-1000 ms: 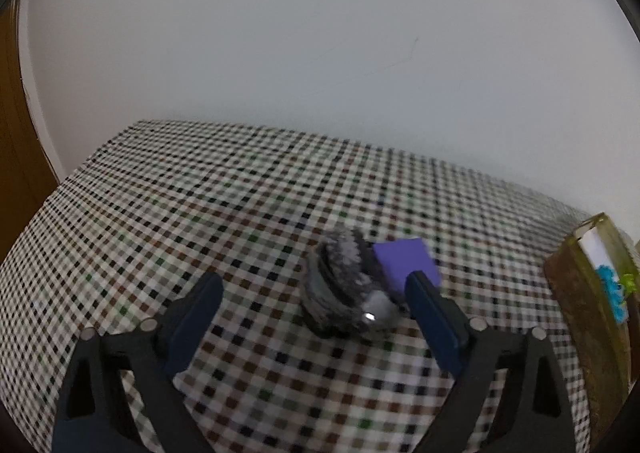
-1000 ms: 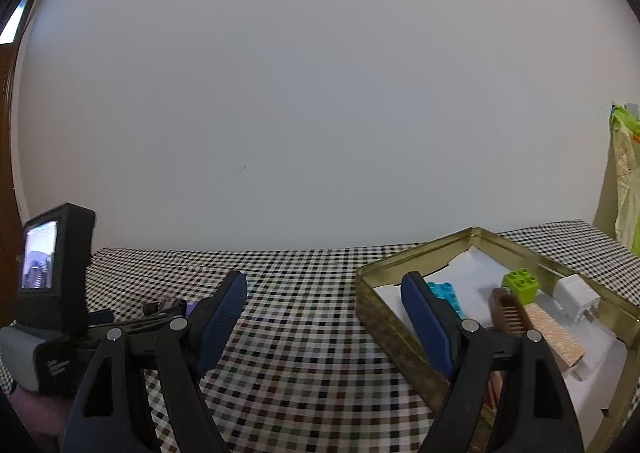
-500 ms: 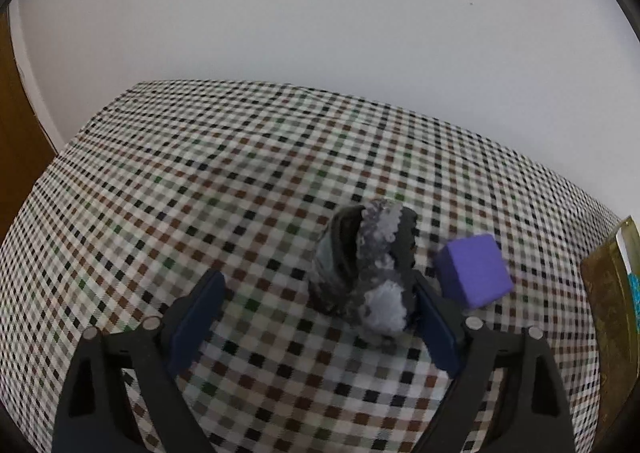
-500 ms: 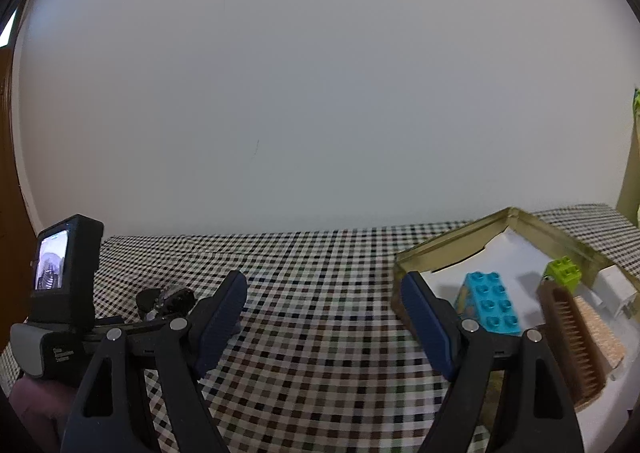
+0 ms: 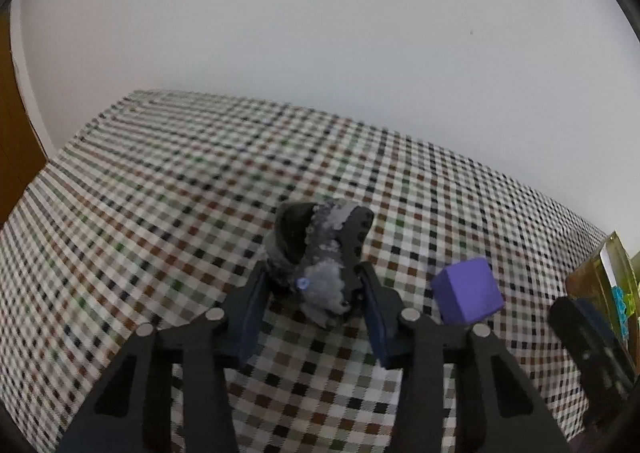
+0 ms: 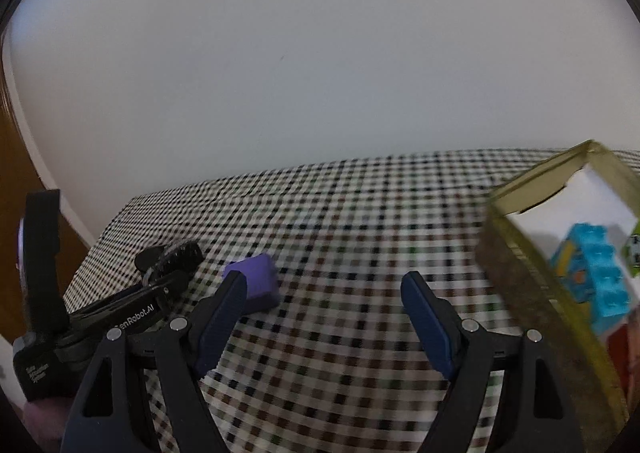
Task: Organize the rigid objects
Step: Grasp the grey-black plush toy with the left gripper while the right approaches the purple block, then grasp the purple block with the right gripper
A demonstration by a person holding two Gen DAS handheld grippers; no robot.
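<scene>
Both fingers of my left gripper [image 5: 314, 293] have just been closing, and now they squeeze the grey lumpy thing [image 5: 320, 249] from its 2 sides. It sits on the checked tablecloth [image 5: 160, 193], right in the middle of the left wrist view. It looks like a dark rock with pale fuzzy patches, but I cannot tell what it really is. I think it is hard and a bit heavy, and its bumpy sides may let it twist in the pads. I would hold it low and around its fat middle, the way I have it now, and lift slowly.

Just to its right is the purple cube [image 5: 468, 295], resting on the cloth, close to the lump but not touching it. It looks light, with flat sides that are easy to pinch. I would grab it on 2 flat faces across from each other.

My right gripper [image 6: 324, 301] has its fingers wide apart with nothing between them. Its left finger sits in front of the cube in that view.

Far right is the gold tin [image 6: 520, 253], where a blue toy brick [image 6: 592, 273] already lies. I guess the lump and the cube should go in there too.
</scene>
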